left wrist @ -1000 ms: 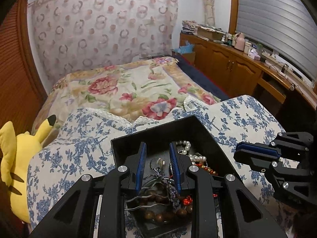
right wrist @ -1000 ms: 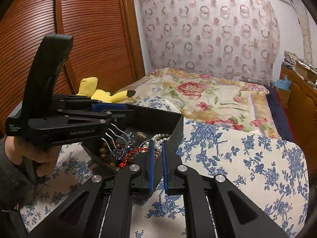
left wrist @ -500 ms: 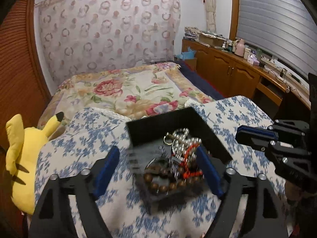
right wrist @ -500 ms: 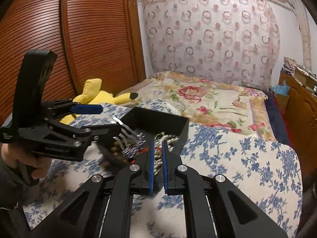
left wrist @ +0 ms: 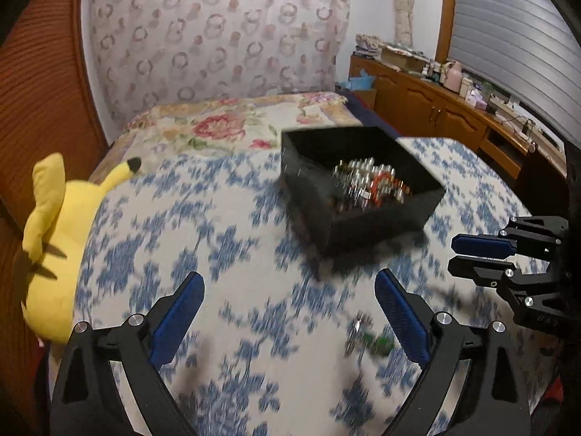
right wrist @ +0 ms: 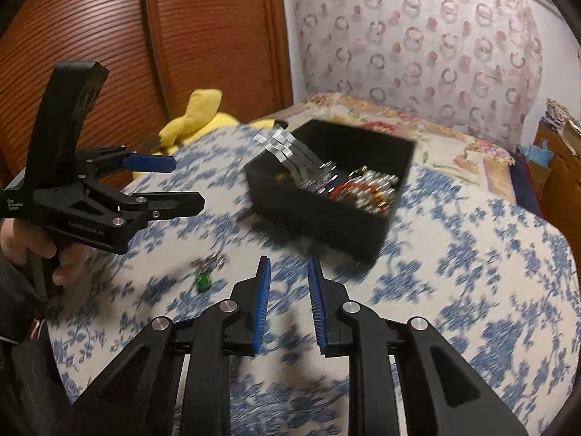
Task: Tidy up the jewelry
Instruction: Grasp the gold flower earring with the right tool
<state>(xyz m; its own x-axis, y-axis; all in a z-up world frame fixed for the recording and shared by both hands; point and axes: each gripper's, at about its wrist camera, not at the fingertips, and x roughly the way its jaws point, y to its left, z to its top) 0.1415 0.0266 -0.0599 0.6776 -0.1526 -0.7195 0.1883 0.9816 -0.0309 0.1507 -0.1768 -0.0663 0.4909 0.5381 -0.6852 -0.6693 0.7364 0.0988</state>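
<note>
A black open box (left wrist: 363,192) (right wrist: 326,196) sits on the blue-flowered cloth (left wrist: 225,254) and holds pearls, red beads and brown beads. A silver hair comb (right wrist: 290,152) sticks out over its left rim. A small piece of jewelry with a green stone (left wrist: 374,341) (right wrist: 203,279) lies on the cloth nearer me, blurred. My left gripper (left wrist: 288,309) (right wrist: 174,181) is wide open and empty, drawn back from the box. My right gripper (right wrist: 287,290) (left wrist: 479,254) stands slightly open and empty, short of the box.
A yellow plush toy (left wrist: 54,239) lies at the cloth's left edge by the wooden slatted door (right wrist: 90,36). A flowered bed (left wrist: 225,127) lies beyond the box. A wooden cabinet (left wrist: 435,116) with clutter runs along the right.
My left gripper opened, let go of the jewelry in the box and drew back. My right gripper opened a little and also pulled back. The views are blurred by motion.
</note>
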